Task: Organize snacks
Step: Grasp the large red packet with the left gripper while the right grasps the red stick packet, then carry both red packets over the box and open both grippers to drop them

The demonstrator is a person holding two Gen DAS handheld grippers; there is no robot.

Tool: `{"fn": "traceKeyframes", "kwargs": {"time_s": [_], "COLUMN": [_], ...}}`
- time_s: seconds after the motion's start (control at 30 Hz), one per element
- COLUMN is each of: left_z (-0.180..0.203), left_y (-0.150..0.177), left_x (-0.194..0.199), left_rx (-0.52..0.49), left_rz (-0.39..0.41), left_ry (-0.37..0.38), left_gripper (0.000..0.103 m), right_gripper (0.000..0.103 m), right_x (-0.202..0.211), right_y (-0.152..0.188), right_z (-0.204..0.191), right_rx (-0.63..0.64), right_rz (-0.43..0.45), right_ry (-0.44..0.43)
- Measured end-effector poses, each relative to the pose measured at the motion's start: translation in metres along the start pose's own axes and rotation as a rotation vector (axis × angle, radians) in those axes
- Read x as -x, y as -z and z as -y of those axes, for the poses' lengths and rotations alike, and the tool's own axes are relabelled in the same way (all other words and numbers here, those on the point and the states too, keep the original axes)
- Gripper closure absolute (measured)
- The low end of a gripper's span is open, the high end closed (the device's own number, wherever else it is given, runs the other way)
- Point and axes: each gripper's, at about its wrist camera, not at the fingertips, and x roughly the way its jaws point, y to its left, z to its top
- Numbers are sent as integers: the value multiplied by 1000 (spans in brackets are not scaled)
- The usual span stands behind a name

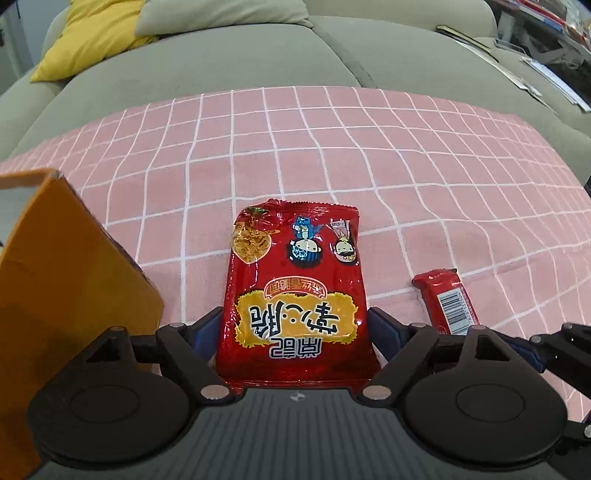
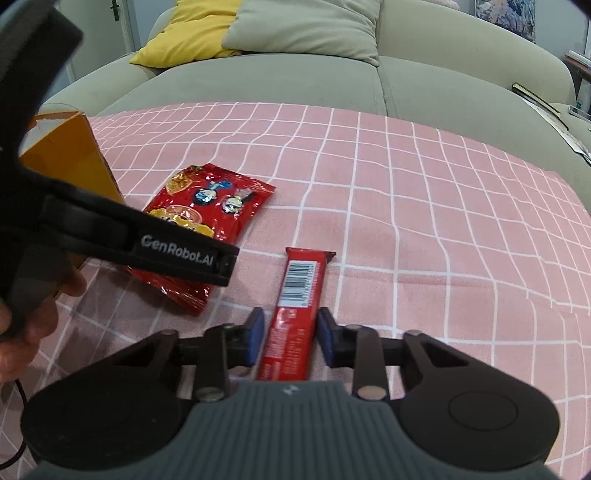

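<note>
A red snack bag [image 1: 295,295] with yellow lettering lies flat on the pink checked cloth [image 1: 369,155]. My left gripper [image 1: 297,325] stands wide open astride its near half, one blue pad off each long edge. In the right wrist view the same bag [image 2: 207,206] lies partly under the left gripper's black body. A red chocolate bar [image 2: 299,284], barcode up, lies lengthwise between the pads of my right gripper [image 2: 291,334], which sit close against its two sides. That bar [image 1: 448,302] also shows right of the bag.
An open orange cardboard box [image 1: 74,277] stands left of the bag, also seen as the box [image 2: 70,155]. A grey sofa [image 2: 295,81] with a yellow cushion [image 2: 192,29] lies beyond the cloth. Papers [image 1: 535,74] lie far right. A hand [image 2: 22,332] holds the left gripper.
</note>
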Motion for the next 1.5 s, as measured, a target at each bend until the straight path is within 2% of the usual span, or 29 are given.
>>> {"fn": "traceKeyframes", "kwargs": {"time_s": [0.2, 0.37, 0.53, 0.8, 1.23, 1.5], "left_z": [-5, -6, -4, -1, -17, -41], "left_y": [7, 14, 31, 53, 72, 82], "left_x": [4, 18, 48, 99, 177, 222], "left_rx": [-2, 17, 39, 24, 41, 45], "left_rz": [15, -12, 17, 48, 71, 108], "left_ry": [21, 13, 53, 57, 104, 97], "left_gripper": [21, 22, 22, 22, 22, 22], "right_gripper": [79, 82, 82, 82, 82, 82], "right_x": [2, 4, 17, 56, 127, 157], "right_y": [1, -1, 4, 17, 46, 40], "right_z": [-1, -2, -4, -14, -40, -67], "right_rx": [-4, -18, -40, -61, -99, -91], "right_rz": [-3, -25, -41, -45, -39, -18], "right_ry": [3, -1, -16, -38, -100, -158]}}
